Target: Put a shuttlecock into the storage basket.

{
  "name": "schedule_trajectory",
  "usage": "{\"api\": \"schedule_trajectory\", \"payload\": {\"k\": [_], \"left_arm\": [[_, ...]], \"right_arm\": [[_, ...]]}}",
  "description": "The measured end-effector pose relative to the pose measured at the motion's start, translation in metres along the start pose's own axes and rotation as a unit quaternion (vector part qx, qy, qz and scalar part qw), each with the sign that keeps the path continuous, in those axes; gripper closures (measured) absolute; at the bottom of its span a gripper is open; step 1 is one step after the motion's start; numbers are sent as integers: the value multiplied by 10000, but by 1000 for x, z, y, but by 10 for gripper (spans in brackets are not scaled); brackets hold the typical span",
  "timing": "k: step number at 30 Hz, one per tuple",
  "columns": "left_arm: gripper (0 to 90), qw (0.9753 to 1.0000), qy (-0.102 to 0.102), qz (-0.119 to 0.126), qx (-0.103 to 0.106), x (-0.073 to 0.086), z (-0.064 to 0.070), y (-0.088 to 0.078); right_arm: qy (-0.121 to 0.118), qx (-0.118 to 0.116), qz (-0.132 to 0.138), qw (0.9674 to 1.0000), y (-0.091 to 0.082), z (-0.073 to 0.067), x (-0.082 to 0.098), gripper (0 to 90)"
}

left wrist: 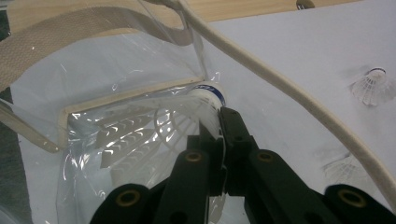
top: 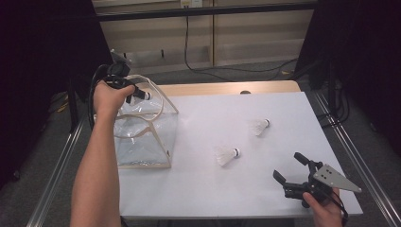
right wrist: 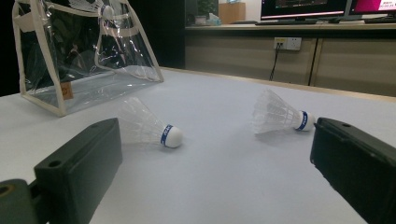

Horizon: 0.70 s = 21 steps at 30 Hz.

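A white table (top: 265,198) is seen from above, with a strip of bare wood along its far edge. At its left side a clear plastic bag (top: 142,142) trimmed with cream webbing is stood upright, its two handles looped over the open mouth.

The left gripper (top: 137,92) is held above the bag's mouth by the person's left hand (top: 108,98). In the left gripper view its black jaws are seen clamped together on the feathers of a shuttlecock (left wrist: 205,100), just below the white cork with its blue band; the shuttlecock is held over the bag's opening, with the bag's inside visible beneath it.

The right gripper (top: 292,168) is held low near the table's near right corner by the right hand (top: 326,208). Its jaws are spread wide and nothing is gripped between them.

Two more shuttlecocks are left lying on their sides on the table, well apart from the bag. The nearer shuttlecock (top: 226,155) is found near the middle, and the farther shuttlecock (top: 259,126) lies beyond it to the right. Both are framed between the right gripper's jaws in the right gripper view.
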<state>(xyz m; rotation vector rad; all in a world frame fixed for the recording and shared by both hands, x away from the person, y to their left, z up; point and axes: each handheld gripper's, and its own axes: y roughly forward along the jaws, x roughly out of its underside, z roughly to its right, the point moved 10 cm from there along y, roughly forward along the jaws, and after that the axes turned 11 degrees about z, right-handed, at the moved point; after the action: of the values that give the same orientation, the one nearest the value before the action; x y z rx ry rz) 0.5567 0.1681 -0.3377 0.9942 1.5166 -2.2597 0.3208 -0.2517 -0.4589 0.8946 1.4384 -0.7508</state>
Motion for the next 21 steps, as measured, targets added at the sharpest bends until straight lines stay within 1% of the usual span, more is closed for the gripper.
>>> {"api": "schedule_trajectory", "payload": {"k": [3, 5, 6, 8, 9, 10, 11, 13, 15, 16, 19, 21], "left_arm": [[892, 10000, -16, 13, -36, 0, -2, 2], [892, 10000, 7, -33, -59, 1, -3, 2], [890, 10000, -34, 5, -83, 0, -4, 3], [881, 10000, 3, -15, -93, 0, -5, 4], [875, 9999, 9, 13, -127, 0, -6, 5], [865, 9999, -12, 69, -151, -1, -7, 5], [833, 9998, -27, 130, -175, -2, -8, 6], [805, 9998, -53, 116, -161, -1, -8, 6], [770, 9997, -20, 103, -213, -1, -8, 6], [769, 9997, -63, 128, -176, -1, -7, 6], [754, 9998, -49, 135, -146, -2, -5, 5], [743, 9999, -44, 104, -76, -1, -3, 3]], "right_arm": [[6, 2, 0, 10000, 0, 0, 0, 20], [12, 5, -5, 10000, 0, 0, 0, 20], [8, 4, -9, 10000, 0, 0, 0, 20], [6, 0, -7, 10000, 0, 0, 0, 20], [-2, 2, -7, 10000, 0, 0, 0, 20], [-1, 4, -14, 10000, 0, 0, 1, 20], [4, 5, -16, 10000, 0, 0, 1, 20], [11, 8, -11, 10000, 0, 0, 1, 20], [9, 5, -13, 10000, 0, 0, 1, 20], [5, 1, -19, 10000, 0, 0, 1, 20], [18, -10, -6, 10000, 0, -1, 0, 20], [18, -6, -8, 10000, 0, -1, 0, 20]]}}
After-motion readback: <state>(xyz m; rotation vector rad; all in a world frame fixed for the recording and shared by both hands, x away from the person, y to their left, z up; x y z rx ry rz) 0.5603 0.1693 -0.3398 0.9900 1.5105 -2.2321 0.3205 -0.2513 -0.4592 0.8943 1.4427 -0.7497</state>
